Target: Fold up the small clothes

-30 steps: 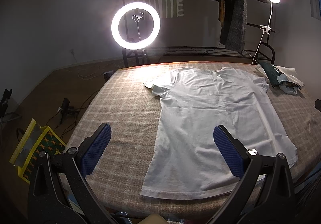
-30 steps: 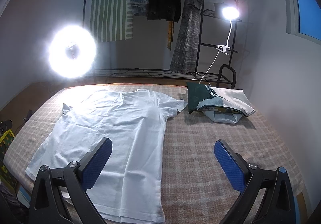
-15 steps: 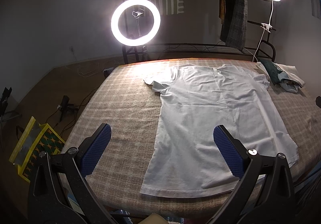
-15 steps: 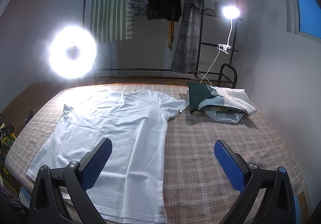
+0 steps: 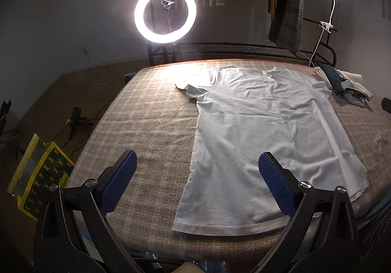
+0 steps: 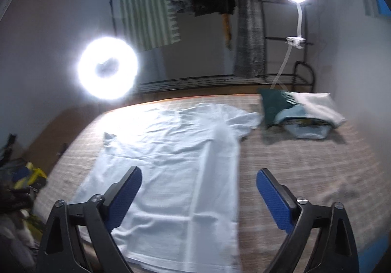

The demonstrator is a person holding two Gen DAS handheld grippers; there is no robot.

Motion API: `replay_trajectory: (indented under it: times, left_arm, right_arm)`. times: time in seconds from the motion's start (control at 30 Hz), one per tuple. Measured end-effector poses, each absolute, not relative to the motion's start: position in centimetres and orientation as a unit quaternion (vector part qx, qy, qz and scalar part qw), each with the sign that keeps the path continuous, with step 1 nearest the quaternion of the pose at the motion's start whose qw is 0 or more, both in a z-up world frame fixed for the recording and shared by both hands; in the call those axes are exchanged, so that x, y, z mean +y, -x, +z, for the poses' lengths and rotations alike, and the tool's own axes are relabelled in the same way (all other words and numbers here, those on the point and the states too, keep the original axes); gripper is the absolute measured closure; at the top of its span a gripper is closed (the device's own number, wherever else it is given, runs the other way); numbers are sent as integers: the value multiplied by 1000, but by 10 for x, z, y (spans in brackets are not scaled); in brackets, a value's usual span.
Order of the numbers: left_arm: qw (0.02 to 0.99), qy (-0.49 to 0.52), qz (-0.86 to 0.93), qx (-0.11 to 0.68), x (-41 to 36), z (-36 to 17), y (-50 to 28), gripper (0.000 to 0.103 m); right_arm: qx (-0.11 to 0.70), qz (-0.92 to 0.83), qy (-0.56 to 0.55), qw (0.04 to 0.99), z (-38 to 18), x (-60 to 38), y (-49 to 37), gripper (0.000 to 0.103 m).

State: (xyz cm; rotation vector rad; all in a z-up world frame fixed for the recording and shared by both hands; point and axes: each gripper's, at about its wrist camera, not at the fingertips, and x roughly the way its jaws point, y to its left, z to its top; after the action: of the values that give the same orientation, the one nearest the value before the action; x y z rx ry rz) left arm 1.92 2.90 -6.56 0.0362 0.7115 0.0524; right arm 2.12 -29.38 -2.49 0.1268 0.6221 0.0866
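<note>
Since a second ago: right view has swung and blurred; white T-shirt (image 5: 264, 136) lies as it did.
T-shirt axis: long axis runs away from my fingers, hem nearest me, collar toward the ring light (image 5: 165, 14).
Left gripper (image 5: 195, 181): fingers spread wide, gripping nothing; the shirt's left edge shows between them.
Right gripper (image 6: 199, 197): jaws closing but wide, nothing pinched; the shirt's right edge shows between them.
Folded clothes (image 6: 300, 115): beyond my right finger, on the checked blanket (image 5: 146, 121).
</note>
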Motion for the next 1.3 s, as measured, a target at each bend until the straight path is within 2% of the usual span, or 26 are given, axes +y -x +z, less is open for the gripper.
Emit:
replay_trajectory:
  times: [0.1,0.3,0.43,0.63,0.93,1.3]
  left_arm:
    - [934,-17,29,357,34,-71,-23,10]
    - [924,2,26,382,46,-85,-27,25]
    - [918,21,17,395,53,-92,-29,38]
    - [907,61,9,417,63,-105,-30,47]
    - [876,141,12,462,82,-141,-26,48]
    - [852,169,29,495,95,-172,-33,48]
  right_arm:
    - [316,68,-57,944,-24,-284,-32,13]
    - [313,96,21,945,0,-244,-65,16]
    - [320,127,31,938,15,-220,-93,28]
    - [332,173,42,926,29,-176,-134,31]
    - [376,225,38,898,23,-123,-202,35]
    - [436,258,44,861,-14,-40,-296,39]
